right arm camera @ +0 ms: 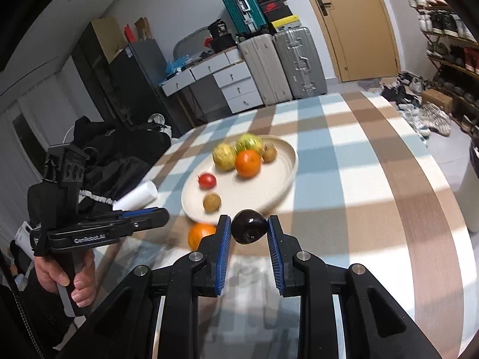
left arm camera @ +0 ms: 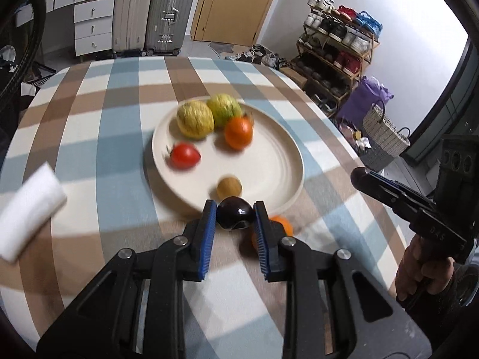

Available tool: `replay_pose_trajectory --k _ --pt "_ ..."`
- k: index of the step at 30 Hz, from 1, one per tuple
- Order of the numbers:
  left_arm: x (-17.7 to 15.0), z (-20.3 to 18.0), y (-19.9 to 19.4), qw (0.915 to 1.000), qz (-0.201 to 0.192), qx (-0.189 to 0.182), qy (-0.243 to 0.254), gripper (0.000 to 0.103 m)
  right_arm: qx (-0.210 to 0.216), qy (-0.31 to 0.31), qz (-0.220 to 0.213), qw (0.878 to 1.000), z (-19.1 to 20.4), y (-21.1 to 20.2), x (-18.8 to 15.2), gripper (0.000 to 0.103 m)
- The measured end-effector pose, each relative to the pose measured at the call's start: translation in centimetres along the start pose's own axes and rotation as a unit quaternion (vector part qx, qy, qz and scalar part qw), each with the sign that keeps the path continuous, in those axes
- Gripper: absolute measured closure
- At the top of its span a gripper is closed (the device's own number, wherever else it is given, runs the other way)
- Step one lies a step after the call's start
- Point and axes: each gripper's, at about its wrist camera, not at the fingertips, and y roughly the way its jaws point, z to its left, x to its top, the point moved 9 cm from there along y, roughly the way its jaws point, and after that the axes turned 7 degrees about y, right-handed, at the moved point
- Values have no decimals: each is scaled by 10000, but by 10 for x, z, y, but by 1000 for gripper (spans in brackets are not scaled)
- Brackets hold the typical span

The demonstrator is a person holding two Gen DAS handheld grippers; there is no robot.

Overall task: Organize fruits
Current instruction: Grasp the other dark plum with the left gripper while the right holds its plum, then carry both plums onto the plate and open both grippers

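A cream plate [left arm camera: 278,161] [right arm camera: 284,176] on the checked tablecloth holds two yellow-green fruits [left arm camera: 195,118] [right arm camera: 224,157], an orange fruit [left arm camera: 238,132] [right arm camera: 247,163], a red tomato [left arm camera: 184,155] [right arm camera: 207,180] and a small brown fruit [left arm camera: 229,187] [right arm camera: 212,202]. In the left wrist view my gripper [left arm camera: 235,216] is shut on a dark purple fruit [left arm camera: 235,216] just short of the plate's near rim. In the right wrist view my gripper [right arm camera: 249,229] is shut on a dark purple fruit [right arm camera: 249,229]. An orange [left arm camera: 283,224] [right arm camera: 200,233] lies on the cloth beside the plate.
A white roll [left arm camera: 27,212] [right arm camera: 136,199] lies on the table to the left. Suitcases [left arm camera: 154,15], drawers and a shoe rack [left arm camera: 338,51] stand beyond the table. The other hand-held gripper shows at the right edge [left arm camera: 404,200] and at the left [right arm camera: 98,230].
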Motion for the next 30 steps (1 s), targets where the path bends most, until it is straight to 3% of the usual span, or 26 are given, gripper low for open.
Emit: replay_pose_trajectory --k 5,13,15,21,30 --pt "34 11 22 9999 63 -88 -83 81 113 -182 93 9997 11 25 27 78" --pt "63 24 72 9987 363 -254 -245 81 224 -292 600 9975 19 83 25 78" --pt "65 29 82 9987 401 -121 -276 81 213 -280 705 9969 19 95 23 78" --pt "68 30 103 9973 525 -296 -408 81 149 93 1076 9940 10 128 22 78" --pt "71 29 110 9972 530 -303 -423 81 157 -51 1164 9931 18 144 23 78"
